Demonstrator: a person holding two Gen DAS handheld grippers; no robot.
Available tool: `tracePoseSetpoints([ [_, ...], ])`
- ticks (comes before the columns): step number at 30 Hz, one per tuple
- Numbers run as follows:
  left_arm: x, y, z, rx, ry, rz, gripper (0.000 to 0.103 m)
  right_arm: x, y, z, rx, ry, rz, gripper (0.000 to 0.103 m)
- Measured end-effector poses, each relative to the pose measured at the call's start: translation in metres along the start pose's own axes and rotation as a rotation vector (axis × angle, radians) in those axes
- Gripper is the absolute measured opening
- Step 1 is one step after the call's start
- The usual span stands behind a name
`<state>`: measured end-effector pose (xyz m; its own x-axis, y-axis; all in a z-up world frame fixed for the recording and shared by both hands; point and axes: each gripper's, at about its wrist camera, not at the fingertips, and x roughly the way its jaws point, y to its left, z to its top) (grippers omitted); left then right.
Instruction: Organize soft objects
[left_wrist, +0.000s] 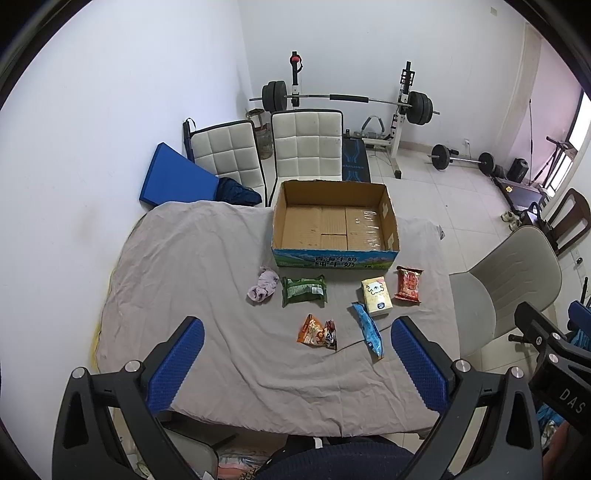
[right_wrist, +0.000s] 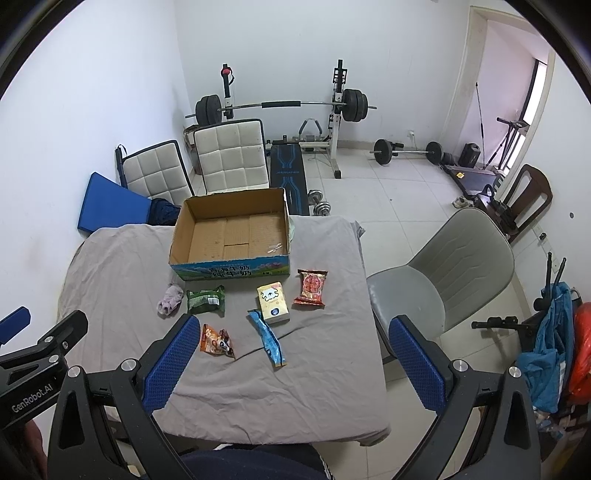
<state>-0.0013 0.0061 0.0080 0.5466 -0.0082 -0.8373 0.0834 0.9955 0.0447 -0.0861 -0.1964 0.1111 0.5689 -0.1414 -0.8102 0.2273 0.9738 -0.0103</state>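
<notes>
Grey cloth-covered table (left_wrist: 207, 258) w/ open cardboard box (left_wrist: 334, 254) at the far side, nothing inside. In front of box, L to R: lilac cloth bundle (left_wrist: 263, 290) (socks, maybe), green pack (left_wrist: 303, 290), tissue pack (left_wrist: 376, 297), red snack bag (left_wrist: 409, 285); nearer: orange snack bag (left_wrist: 317, 331), blue wrapper (left_wrist: 367, 329). Left gripper (left_wrist: 297, 354) and right gripper (right_wrist: 290, 356) both spread wide, holding nothing, above table's near edge.

- Open cardboard box (left_wrist: 334, 221), upright and empty, at the far side.
- Crumpled lilac sock (left_wrist: 263, 290) beside a green packet (left_wrist: 304, 290).
- Yellow tissue pack (left_wrist: 376, 297), red snack bag (left_wrist: 409, 285), orange snack bag (left_wrist: 317, 331) and blue wrapper (left_wrist: 367, 328) lying flat.
</notes>
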Motion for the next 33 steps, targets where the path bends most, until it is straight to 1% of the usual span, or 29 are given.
tracePoseSetpoints([
  [19, -0.006, -0.001, 0.000, -0.004, -0.025, -0.002, 0.103, -0.001, -0.001, -0.003, -0.002, -0.011, -0.004, 0.103],
  [25, -0.006, -0.001, 0.000, -0.004, -0.024, -0.005, 0.103, 0.004, -0.001, -0.001, 0.002, -0.006, 0.015, 0.103],
  [27, -0.004, -0.002, 0.002, -0.003, -0.025, -0.007, 0.103, 0.011, -0.004, 0.002, 0.013, 0.002, 0.030, 0.103],
  [30, 0.008, -0.002, 0.010, -0.014, -0.029, -0.008, 0.103, 0.032, -0.011, 0.009, 0.042, 0.025, 0.052, 0.103],
  [33, 0.034, 0.002, 0.024, -0.046, -0.016, -0.005, 0.103, 0.069, -0.020, 0.020, 0.064, 0.070, 0.055, 0.103],
])
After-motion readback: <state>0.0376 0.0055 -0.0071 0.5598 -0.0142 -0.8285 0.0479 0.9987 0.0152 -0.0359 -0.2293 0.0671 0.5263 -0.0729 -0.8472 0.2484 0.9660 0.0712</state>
